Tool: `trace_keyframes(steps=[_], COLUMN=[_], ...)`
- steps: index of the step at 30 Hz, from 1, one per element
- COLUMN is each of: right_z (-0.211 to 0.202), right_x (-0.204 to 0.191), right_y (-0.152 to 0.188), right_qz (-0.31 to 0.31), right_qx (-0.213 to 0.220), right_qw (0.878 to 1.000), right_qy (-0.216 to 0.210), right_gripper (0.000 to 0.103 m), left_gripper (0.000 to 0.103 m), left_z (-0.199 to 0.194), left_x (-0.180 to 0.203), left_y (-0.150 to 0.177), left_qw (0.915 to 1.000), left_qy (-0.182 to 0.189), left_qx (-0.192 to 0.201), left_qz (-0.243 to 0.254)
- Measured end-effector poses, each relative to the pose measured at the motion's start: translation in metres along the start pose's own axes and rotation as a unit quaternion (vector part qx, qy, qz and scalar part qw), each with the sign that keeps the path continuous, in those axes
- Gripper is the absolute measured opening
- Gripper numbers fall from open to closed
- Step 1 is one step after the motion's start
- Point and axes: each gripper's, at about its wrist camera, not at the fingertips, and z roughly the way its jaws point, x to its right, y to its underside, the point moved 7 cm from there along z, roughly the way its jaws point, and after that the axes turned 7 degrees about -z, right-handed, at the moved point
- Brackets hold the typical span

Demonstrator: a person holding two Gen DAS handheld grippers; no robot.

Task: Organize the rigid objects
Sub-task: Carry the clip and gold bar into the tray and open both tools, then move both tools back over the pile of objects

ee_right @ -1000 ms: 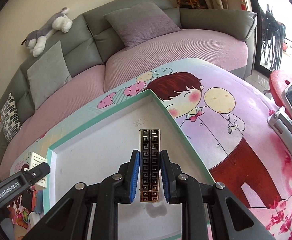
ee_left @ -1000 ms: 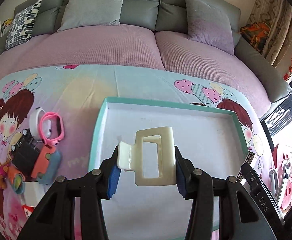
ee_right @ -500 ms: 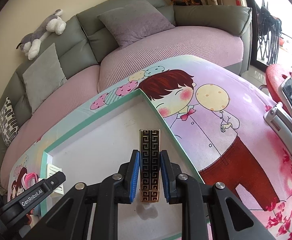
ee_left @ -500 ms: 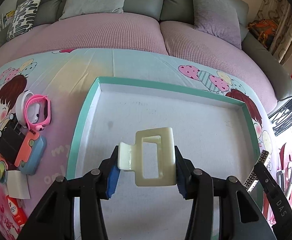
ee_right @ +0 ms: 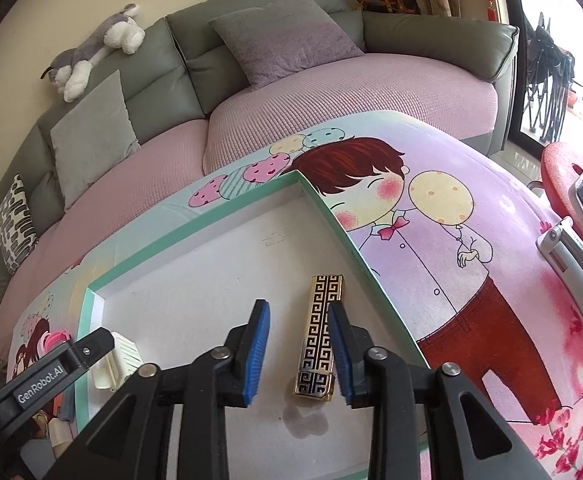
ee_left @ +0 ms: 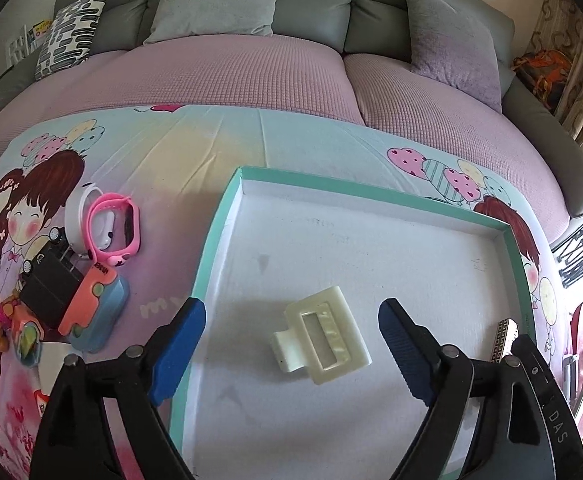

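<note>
On the cartoon-printed tablecloth in front of the sofa sits the shallow white cardboard tray with a teal rim, plainly the collecting place for the loose hard items. Two of these lie flat on its floor: the cream plastic claw hair clip near the middle and the slim black-and-gold patterned case close beside the right wall. Both look released there to be sorted, while a pink watch band, a black clip and small toys wait outside the tray on the left. Each tool tilts steeply down over its item. The left gripper is opening, its blue pads wide and clear of the clip between them. The right gripper is opening too, narrower, the case lying between the pads, close to the right one.
</note>
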Motion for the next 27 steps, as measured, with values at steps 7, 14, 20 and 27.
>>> trace_keyframes(steps=[7, 14, 20, 27], right_z=[0.002, 0.002, 0.001, 0.000], right_x=[-0.001, -0.004, -0.009, -0.017], right_y=[0.001, 0.001, 0.000, -0.001], right_qz=[-0.006, -0.015, -0.032, -0.047], right_qx=[-0.001, 0.004, 0.014, 0.022], right_qw=[1.000, 1.000, 0.999, 0.998], right_qy=[0.013, 0.011, 0.021, 0.022], right_gripper=[0.069, 0.093, 0.103, 0.103], left_gripper=[0.092, 0.095, 0.095, 0.101], left_z=[-0.009, -0.007, -0.013, -0.020], left_x=[-0.015, -0.026, -0.035, -0.045], left_y=[-0.007, -0.009, -0.012, -0.016], left_qw=[0.9992, 0.9990, 0.9975, 0.9961], left_qy=[-0.033, -0.024, -0.049, -0.047], left_qx=[0.023, 0.022, 0.043, 0.063], left_qz=[-0.006, -0.032, -0.029, -0.039])
